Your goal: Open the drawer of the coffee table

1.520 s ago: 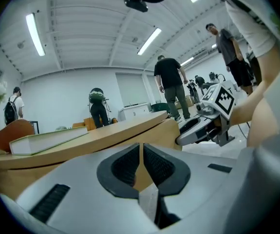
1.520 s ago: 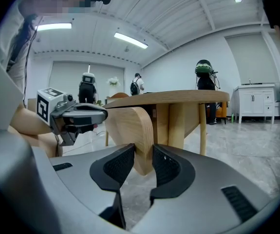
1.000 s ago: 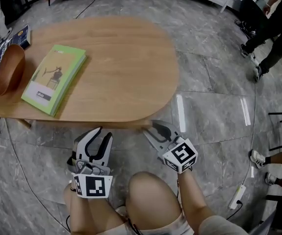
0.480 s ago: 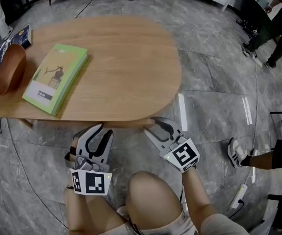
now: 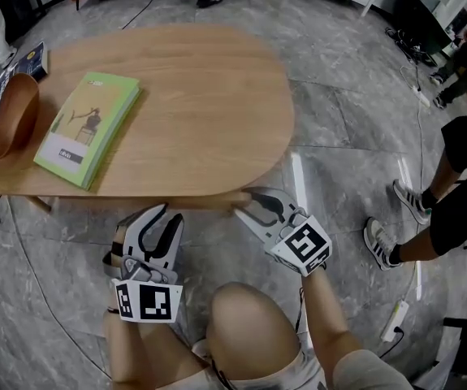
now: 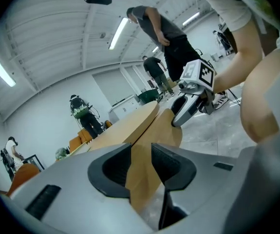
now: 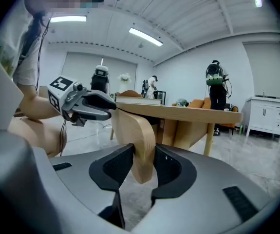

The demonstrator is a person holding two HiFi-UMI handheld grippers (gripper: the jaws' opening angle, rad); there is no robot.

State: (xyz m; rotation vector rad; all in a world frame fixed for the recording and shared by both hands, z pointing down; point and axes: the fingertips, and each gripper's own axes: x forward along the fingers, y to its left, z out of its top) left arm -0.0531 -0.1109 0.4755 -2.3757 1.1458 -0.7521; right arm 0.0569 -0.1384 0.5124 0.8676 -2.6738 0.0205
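Note:
The oval wooden coffee table (image 5: 184,88) fills the upper head view. Its curved wooden drawer front (image 6: 147,179) hangs under the near edge. My left gripper (image 5: 156,218) is at that edge, and in the left gripper view its jaws (image 6: 140,165) are shut on the drawer front. My right gripper (image 5: 249,201) is at the same edge, further right. In the right gripper view the drawer front's rounded end (image 7: 140,140) stands between its jaws (image 7: 143,165), which are opening, with a thin gap at one pad. Each gripper shows in the other's view, the right gripper (image 6: 176,122) and the left gripper (image 7: 110,106).
A green book (image 5: 87,128) and a brown wooden bowl (image 5: 10,116) lie on the table's left part. A magazine (image 5: 22,63) lies beyond the bowl. My knee (image 5: 249,323) is just behind the grippers. A bystander's legs (image 5: 452,185) stand at right, with a power strip (image 5: 394,323) on the floor.
Both grippers have stayed at the table's near edge, and the right one has rolled a little. The bystander at right has walked closer along the floor.

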